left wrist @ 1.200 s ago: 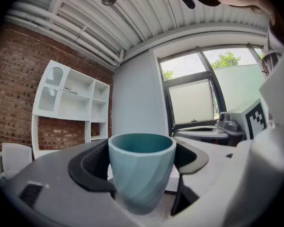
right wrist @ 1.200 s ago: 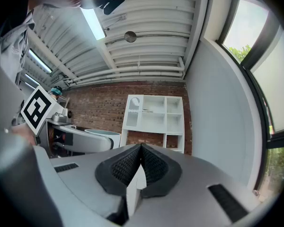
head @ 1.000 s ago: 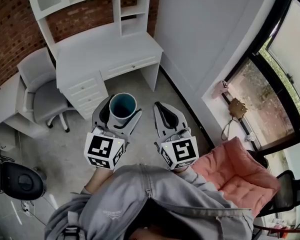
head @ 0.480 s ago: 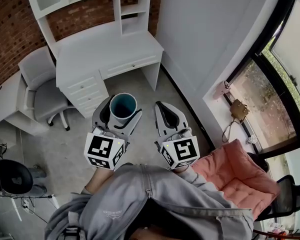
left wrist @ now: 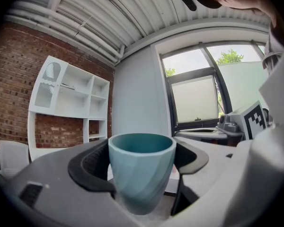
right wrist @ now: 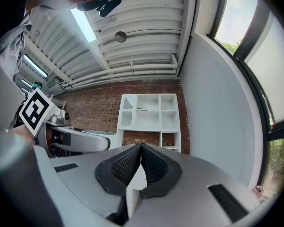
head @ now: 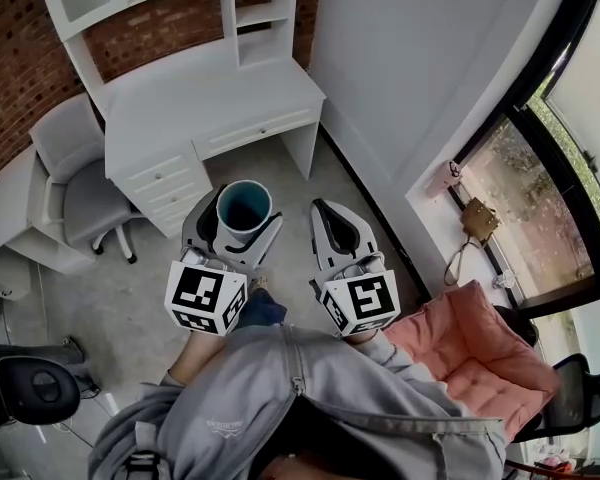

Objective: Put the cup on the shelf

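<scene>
While left gripper point(left wrist: 142, 159) grips it, teal cup point(left wrist: 141, 178): tapered, swirl-faceted.

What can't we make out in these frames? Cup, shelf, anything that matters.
- Cup underside: left gripper view and head view, hidden by the cup itself and the left tongs.
- Shelf top: head view, cut off by the upper edge.
- Small item on an upper shelf: left gripper view, too small to identify.

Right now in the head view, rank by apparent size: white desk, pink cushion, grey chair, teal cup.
1. white desk
2. pink cushion and grey chair, too alike to separate
3. teal cup, smallest though nearest
</scene>
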Tool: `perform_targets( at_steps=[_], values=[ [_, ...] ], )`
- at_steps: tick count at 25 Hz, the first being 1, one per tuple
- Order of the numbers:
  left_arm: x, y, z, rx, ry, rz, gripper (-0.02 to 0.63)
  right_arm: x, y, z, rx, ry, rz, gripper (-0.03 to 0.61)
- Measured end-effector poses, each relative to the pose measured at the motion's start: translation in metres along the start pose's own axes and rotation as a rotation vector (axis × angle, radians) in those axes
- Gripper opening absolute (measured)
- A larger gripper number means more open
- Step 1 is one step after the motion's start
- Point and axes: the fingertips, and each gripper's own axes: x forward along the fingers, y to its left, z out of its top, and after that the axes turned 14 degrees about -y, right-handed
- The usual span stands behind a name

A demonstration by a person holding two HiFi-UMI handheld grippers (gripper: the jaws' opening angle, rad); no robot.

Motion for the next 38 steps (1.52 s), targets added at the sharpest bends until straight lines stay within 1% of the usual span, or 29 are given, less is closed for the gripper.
perform_targets(
  at_steps=[5,10,14,18,29,33,38],
  values=[
    [0.025,0.021,-0.012,-0.005,-0.004,-0.003,0.388,0.024,-0.015,-0.016,-0.006,0.001,-0.008,0.028],
    [0.058,0.054,-0.03,-0.016,0.008,-0.012,0.388,0.068,-0.031,-0.041,0.002,0.011,-0.011,0.028],
    [0.091,0.094,-0.034,-0.009,0.007,-0.001,0.388,0.116,-0.045,-0.053,0.001,0.002,-0.003,0.028],
    [0.125,0.133,-0.04,-0.009,0.008,0.003,0.388,0.159,-0.062,-0.07,0.004,0.007,-0.015,0.028],
    [0.212,0.222,-0.062,-0.024,-0.001,-0.042,0.389,0.27,-0.104,-0.116,0.015,0.01,-0.07,0.028],
    [0.232,0.248,-0.07,-0.036,0.0,-0.06,0.389,0.297,-0.11,-0.128,0.009,0.021,-0.092,0.028],
    [0.246,0.266,-0.076,-0.059,-0.013,-0.072,0.389,0.314,-0.114,-0.135,-0.023,0.041,-0.101,0.028]
  ],
)
